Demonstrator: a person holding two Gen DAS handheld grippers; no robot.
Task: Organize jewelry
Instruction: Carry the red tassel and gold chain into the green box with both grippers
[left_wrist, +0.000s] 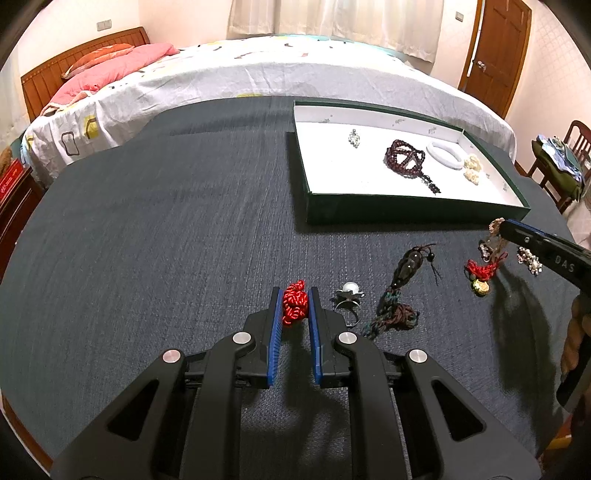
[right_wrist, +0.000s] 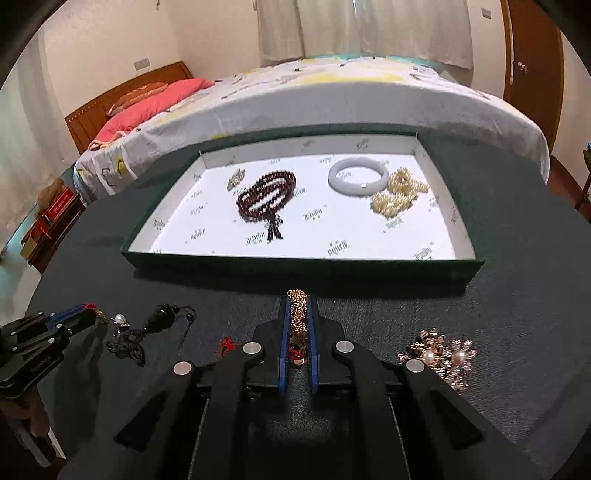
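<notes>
My left gripper (left_wrist: 295, 295) is shut on a red cord knot (left_wrist: 294, 303) just above the dark table. My right gripper (right_wrist: 298, 302) is shut on a gold chain (right_wrist: 297, 314), lifted near the front wall of the white-lined tray (right_wrist: 369, 267). In the left wrist view the right gripper (left_wrist: 498, 227) hangs over a red cord charm (left_wrist: 480, 273). The tray holds dark red beads (right_wrist: 266, 197), a white bangle (right_wrist: 358, 179), a cream bead bracelet (right_wrist: 399, 192) and a small silver piece (right_wrist: 236, 179).
On the table lie a pearl ring (left_wrist: 349, 291), a dark corded pendant (left_wrist: 400, 288) and pearl-and-gold pieces (right_wrist: 439, 350). A bed (left_wrist: 258, 74) stands behind the table. A chair (left_wrist: 565, 155) is at the right.
</notes>
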